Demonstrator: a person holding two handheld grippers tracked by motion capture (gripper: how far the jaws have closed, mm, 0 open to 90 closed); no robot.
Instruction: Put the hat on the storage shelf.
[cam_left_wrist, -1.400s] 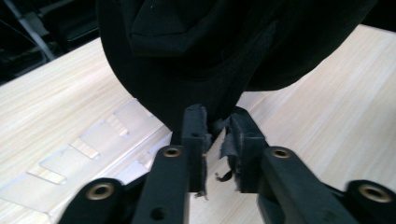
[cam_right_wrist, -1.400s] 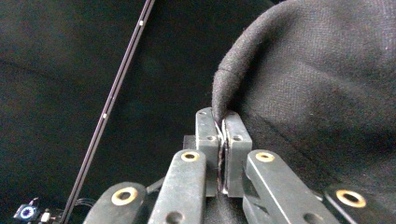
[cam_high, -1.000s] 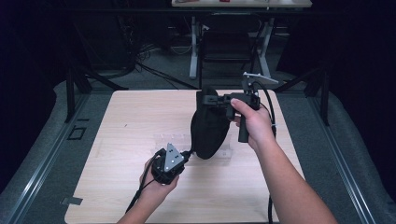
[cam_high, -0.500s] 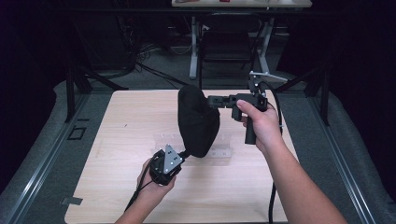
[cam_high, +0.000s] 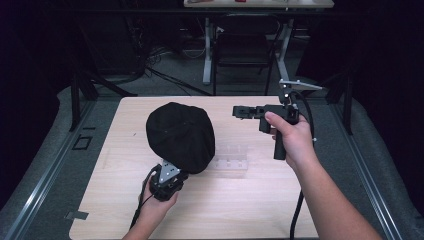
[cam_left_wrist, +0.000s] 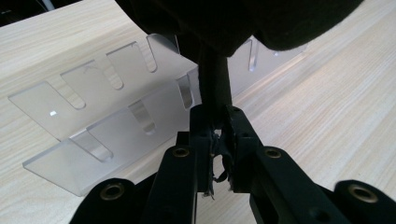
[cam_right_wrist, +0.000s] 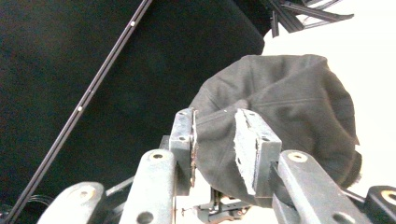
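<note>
A black cap (cam_high: 180, 134) stands over the left half of the wooden table (cam_high: 260, 210), held from below by my left gripper (cam_high: 172, 175). In the left gripper view the jaws of that gripper (cam_left_wrist: 217, 140) are shut on a dark strip of the cap's edge (cam_left_wrist: 214, 88). My right gripper (cam_high: 237, 111) hangs level in the air to the right of the cap, pointing at it and apart from it. Its jaws (cam_right_wrist: 215, 135) have just been opening and stand open with nothing between them; the cap (cam_right_wrist: 289, 107) shows beyond them.
A clear acrylic rack with slots (cam_high: 231, 162) lies on the table just right of the left gripper, and shows close up in the left gripper view (cam_left_wrist: 93, 116). Desk legs and cables (cam_high: 210, 55) stand on the dark floor beyond the far edge.
The right gripper has let go of the cap, opened and drawn back to the right. The cap has swung left and now sits over the left gripper, which sank a little.
</note>
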